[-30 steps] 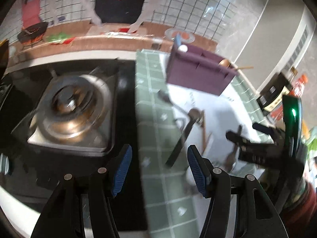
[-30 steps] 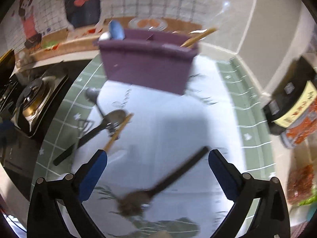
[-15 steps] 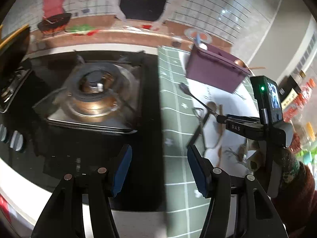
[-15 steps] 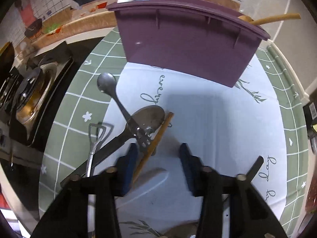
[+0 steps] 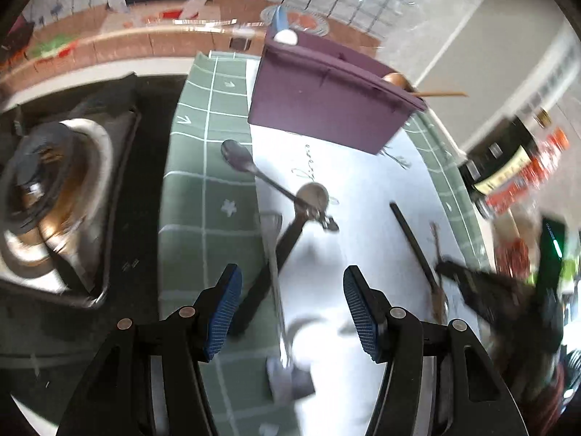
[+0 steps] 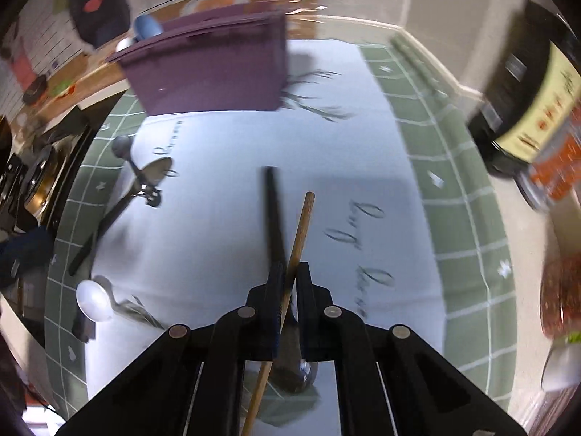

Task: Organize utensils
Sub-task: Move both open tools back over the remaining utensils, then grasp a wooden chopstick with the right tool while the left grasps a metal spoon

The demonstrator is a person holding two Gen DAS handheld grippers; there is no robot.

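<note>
My right gripper (image 6: 288, 276) has its jaws closing tight on a thin wooden stick (image 6: 303, 225), which runs between the pads and out past them toward the holder. A black-handled utensil (image 6: 274, 218) lies on the mat just left of the stick. The purple utensil holder (image 6: 210, 69) stands at the back with several utensils in it. My left gripper (image 5: 290, 283) is open and holds nothing, above a metal spoon (image 5: 239, 160) and a black-handled ladle (image 5: 290, 232) that cross on the mat. A white spoon (image 6: 94, 301) lies at the near left.
A green-and-white mat (image 5: 203, 189) covers the counter. A gas stove (image 5: 47, 189) sits to its left. Dark bottles and orange packets (image 6: 526, 109) crowd the right edge. The tiled wall runs behind the holder (image 5: 326, 101).
My right gripper went from wide open to shut on the wooden stick and carried it right, away from the crossed utensils. My left gripper swung from over the stove to over the mat.
</note>
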